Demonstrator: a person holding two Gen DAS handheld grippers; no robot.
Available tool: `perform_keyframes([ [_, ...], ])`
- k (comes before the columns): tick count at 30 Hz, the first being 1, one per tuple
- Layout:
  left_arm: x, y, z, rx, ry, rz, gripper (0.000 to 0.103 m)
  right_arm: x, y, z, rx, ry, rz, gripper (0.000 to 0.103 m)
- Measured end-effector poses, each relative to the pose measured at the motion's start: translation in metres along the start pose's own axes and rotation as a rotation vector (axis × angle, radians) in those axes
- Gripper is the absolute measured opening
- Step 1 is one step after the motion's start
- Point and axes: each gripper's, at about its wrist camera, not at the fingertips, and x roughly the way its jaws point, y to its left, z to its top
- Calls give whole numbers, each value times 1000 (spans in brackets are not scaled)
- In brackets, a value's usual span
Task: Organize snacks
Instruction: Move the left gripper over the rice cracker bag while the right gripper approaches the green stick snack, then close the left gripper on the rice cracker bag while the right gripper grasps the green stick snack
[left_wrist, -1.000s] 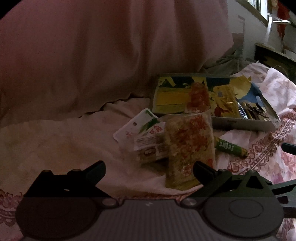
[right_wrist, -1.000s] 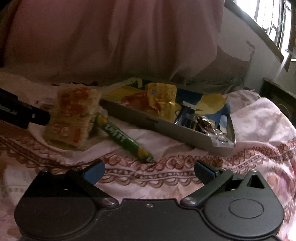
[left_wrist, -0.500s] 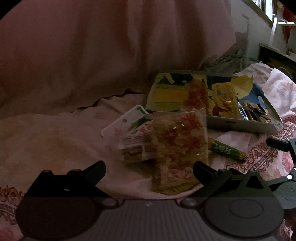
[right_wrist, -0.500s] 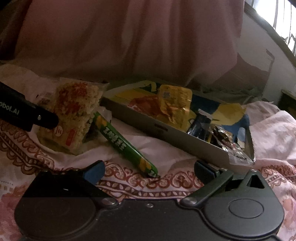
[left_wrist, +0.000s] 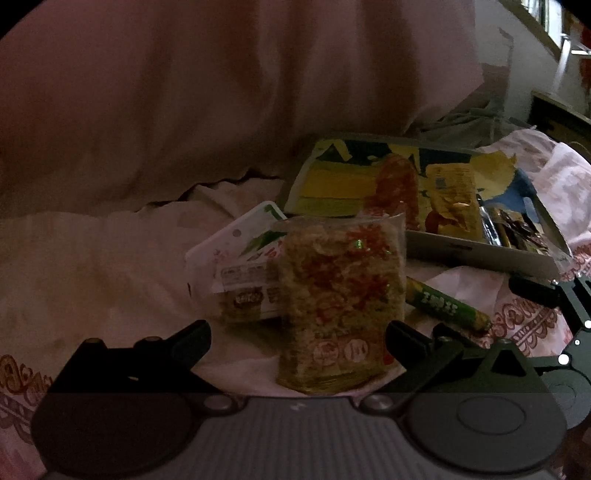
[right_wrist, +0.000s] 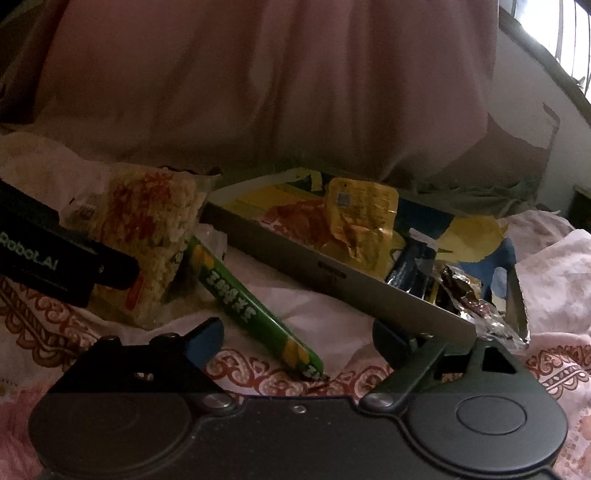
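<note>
In the left wrist view my left gripper is open, and a clear bag of yellow-red crispy snack lies between its fingers, close to the right one, with no pad touching it. A white packet lies just behind the bag. In the right wrist view my right gripper has its jaws closing. The near end of a green stick snack lies between them on the sheet, not pressed. The same green stick snack shows right of the bag. A grey tray holds several packets.
The grey tray sits on a pink patterned bedsheet, behind the loose snacks. A big pink quilt rises behind everything. My left gripper's finger reaches in beside the crispy bag. A window is at the upper right.
Both grippers have moved in toward the snacks. The crispy bag now sits between the left fingers. The right jaws have narrowed, and the green stick's end now lies between them.
</note>
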Motion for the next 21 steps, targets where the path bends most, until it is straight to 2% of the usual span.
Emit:
perform_keyframes([
  [5,4,-4,1,-14,18,4,103,3,0,2,7,-6,12,83],
  [12,12,-6,1,-60,42,-14,103,10,1,-3,2,-13,45,71],
  [18,20,-8,2,-99,57,-45,103,16,-2,-5,14,-24,64,70],
  [21,26,-10,4,-113,67,-29,103,20,1,-6,-2,-30,70,70],
])
